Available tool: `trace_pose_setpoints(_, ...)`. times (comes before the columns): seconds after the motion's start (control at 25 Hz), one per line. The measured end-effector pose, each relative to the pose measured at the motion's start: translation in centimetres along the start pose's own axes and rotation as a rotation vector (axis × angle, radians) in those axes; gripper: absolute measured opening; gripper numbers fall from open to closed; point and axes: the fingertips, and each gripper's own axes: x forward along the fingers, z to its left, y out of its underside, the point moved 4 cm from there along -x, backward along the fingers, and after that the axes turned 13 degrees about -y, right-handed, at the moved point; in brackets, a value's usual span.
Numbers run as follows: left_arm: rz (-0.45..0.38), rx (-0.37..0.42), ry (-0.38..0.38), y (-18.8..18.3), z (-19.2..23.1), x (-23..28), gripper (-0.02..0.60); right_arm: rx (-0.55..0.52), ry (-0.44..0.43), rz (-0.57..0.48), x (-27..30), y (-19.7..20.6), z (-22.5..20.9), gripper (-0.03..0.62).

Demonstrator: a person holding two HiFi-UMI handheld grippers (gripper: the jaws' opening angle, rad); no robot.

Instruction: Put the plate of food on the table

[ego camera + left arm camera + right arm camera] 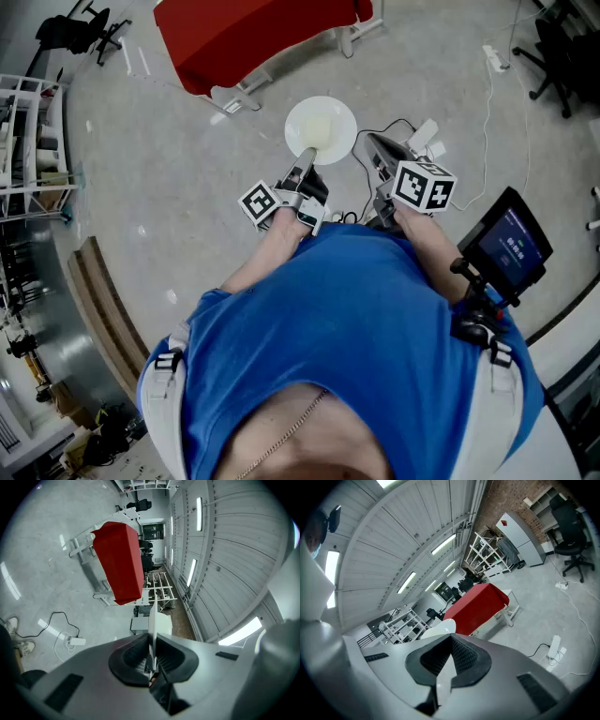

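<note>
The plate of food (321, 129) hangs in the upper middle of the head view, above the grey floor (187, 169) and below the red table (253, 33); my left gripper (307, 157) pinches its near rim; my right gripper (372, 148), just right of the plate, has its jaws pressed together.

no legible text, lettering on the black screen (506, 246) too blurred
</note>
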Motion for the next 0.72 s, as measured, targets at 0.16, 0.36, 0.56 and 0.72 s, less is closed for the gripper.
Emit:
trace_pose_setpoints(0.16,-0.001,0.005,-0.009,-0.2,0.1,0.0,0.029,-0.075,0.025,0.034,0.2,0.1,0.2,0.002)
trace_pose_setpoints(0.36,-0.008,0.005,-0.021,-0.2,0.7,0.1,0.029,-0.339,0.077,0.139,0.5,0.7,0.9,0.002)
trace_pose_setpoints(0.56,-0.01,-0.002,-0.021,-0.2,0.7,0.1,0.029,-0.387,0.079,0.157,0.7,0.9,1.5,0.002)
trace_pose_setpoints(0.72,-0.015,-0.005,-0.021,-0.2,0.6,0.0,0.029,-0.409,0.08,0.154,0.5,0.7,1.7,0.002)
